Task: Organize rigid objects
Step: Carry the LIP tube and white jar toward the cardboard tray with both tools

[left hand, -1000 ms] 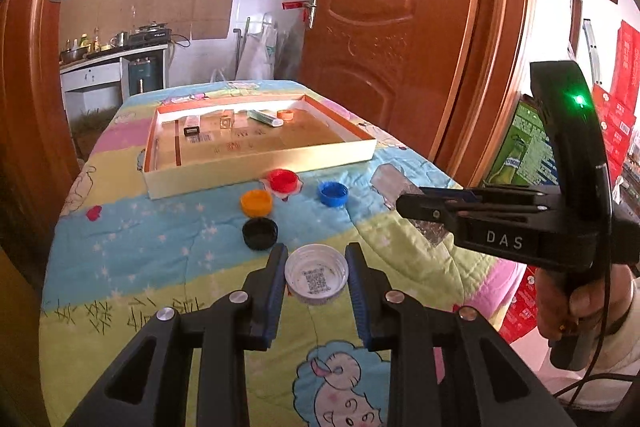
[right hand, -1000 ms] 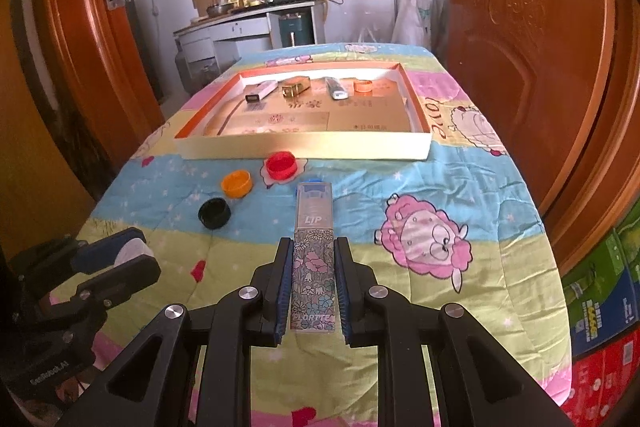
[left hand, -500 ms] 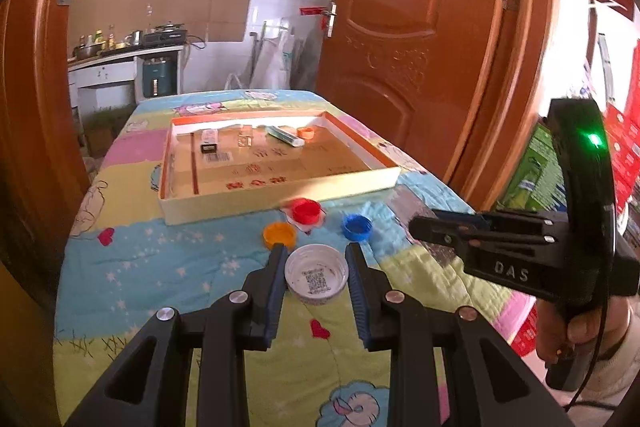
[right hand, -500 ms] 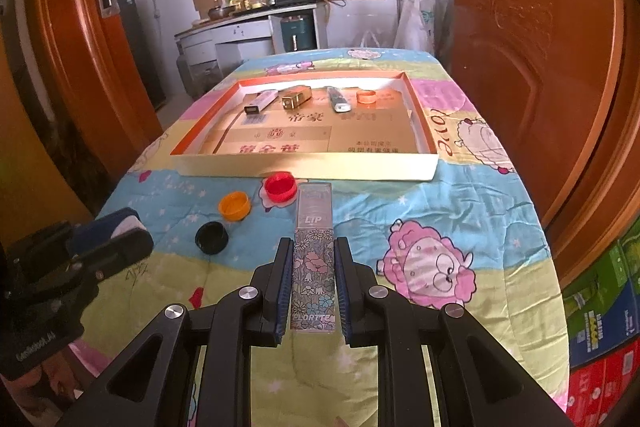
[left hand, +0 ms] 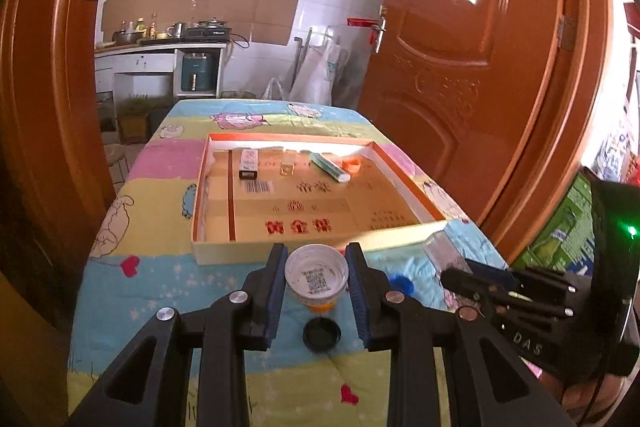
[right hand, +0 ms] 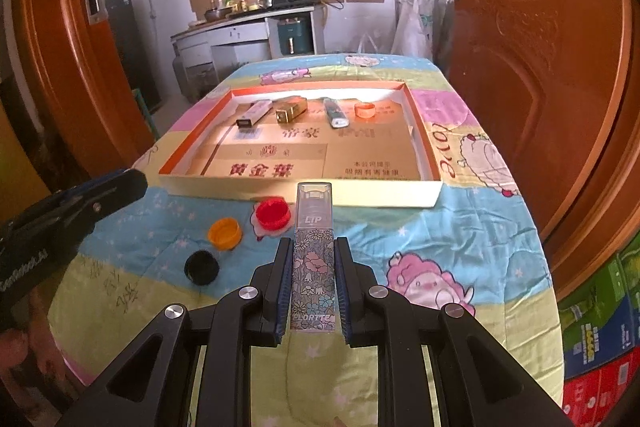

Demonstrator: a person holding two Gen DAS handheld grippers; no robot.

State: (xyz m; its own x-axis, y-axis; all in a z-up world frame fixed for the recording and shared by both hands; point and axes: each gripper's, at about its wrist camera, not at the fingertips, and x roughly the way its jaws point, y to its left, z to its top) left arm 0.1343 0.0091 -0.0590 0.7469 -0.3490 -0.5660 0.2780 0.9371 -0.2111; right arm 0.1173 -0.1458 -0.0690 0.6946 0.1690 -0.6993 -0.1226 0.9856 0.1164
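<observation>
White plastic, the bottle cap [left hand: 317, 275] sits open side up between the pads of the left gripper [left hand: 316, 287], carried above the quilted cloth [left hand: 132, 291] with a printed code showing in its bottom; holding it across its width, mouth up, looks suited to setting it flat in the shallow cardboard tray [left hand: 200, 211], whose near wall lies just ahead of it. The right gripper [right hand: 310, 287] is clamped on a slim flowered lip-product box [right hand: 313, 259], gripped by its long sides near the lower end so that the clear-topped end sticks out forward toward the same tray [right hand: 424, 147]. Along the tray's far edge a row is already laid out: a white-and-black stick [right hand: 252, 115], a gold box [right hand: 291, 109], a green-and-white tube [right hand: 335, 114] and a small orange ring [right hand: 365, 110], which suggests both held things are meant to join it. On the cloth short of the tray lie loose caps, red [right hand: 273, 214], orange [right hand: 225, 231] and black [right hand: 201, 267], with a blue one [left hand: 402, 283] beside the right gripper's tip in the left view. The tray's raised near wall is the main thing in the way, so each load would need to clear it; the two grippers also ride near each other and could crowd one another over the tray.
</observation>
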